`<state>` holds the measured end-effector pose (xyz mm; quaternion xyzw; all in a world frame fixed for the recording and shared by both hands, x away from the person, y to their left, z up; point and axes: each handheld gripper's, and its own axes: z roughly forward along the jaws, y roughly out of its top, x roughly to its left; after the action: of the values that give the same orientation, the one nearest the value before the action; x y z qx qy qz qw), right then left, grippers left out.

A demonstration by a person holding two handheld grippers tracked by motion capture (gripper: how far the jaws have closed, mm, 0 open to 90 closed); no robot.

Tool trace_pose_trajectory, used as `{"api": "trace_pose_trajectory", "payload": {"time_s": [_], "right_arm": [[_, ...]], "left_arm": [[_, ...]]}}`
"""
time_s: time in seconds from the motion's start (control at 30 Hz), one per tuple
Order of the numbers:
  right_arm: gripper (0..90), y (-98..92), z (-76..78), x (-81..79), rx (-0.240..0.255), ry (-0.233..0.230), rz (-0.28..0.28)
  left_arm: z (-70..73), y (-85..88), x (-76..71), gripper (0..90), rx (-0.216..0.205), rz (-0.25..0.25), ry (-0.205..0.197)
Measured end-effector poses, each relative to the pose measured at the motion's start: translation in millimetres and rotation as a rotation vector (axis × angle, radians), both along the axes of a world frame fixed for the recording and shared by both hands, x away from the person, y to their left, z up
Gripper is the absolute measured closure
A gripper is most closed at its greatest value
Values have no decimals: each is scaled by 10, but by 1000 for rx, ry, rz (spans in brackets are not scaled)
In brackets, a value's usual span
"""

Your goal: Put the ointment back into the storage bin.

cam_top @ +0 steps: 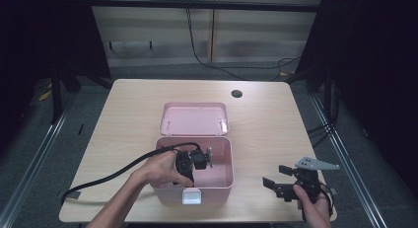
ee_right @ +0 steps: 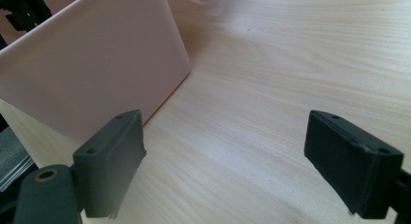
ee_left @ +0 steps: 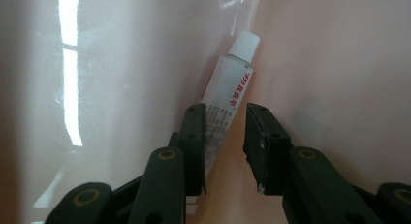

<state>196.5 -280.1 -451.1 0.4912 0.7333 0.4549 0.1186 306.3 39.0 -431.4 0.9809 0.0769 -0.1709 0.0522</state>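
An open pink box [cam_top: 230, 164] stands at the middle of the table, its lid [cam_top: 193, 118] lying flat behind it. My left gripper [cam_top: 190, 164] reaches down into the box. In the left gripper view its jaws [ee_left: 224, 112] stand open around the lower end of a white tube [ee_left: 231, 83] with red print and a white cap; the tube leans against the pink wall [ee_left: 339, 64], touching one jaw with a gap to the other. My right gripper [cam_top: 274, 174] is open over bare table right of the box [ee_right: 97, 64], nothing between its jaws [ee_right: 225, 132].
A white latch [cam_top: 191, 197] sits on the box's front wall. The left gripper's black cable [cam_top: 113, 173] trails across the table to the left edge. A round hole [cam_top: 236, 94] lies in the tabletop at the back right. Dark floor surrounds the table.
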Motion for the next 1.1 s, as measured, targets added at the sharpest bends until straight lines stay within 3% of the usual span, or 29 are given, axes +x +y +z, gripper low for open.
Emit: {"api": "trace_pose_trajectory", "payload": {"time_s": [0.2,0.57,0.63,0.87,1.1], "right_arm": [[145,-2,0,0,1,-1,0],[145,-2,1,-2,1,0,0],[144,-1,1,-1,1,-1,0],[145,-1,0,0,1,0,1],[144,2,0,1,2,2,2]], "left_arm": [[17,10,0,664,-21,7,-9],[139,80,25,567,-122,64,-34],[157,99,24,567,-123,69,-53],[292,197,34,568,-191,91,-81],[392,262,18,568,-213,100,-99]]}}
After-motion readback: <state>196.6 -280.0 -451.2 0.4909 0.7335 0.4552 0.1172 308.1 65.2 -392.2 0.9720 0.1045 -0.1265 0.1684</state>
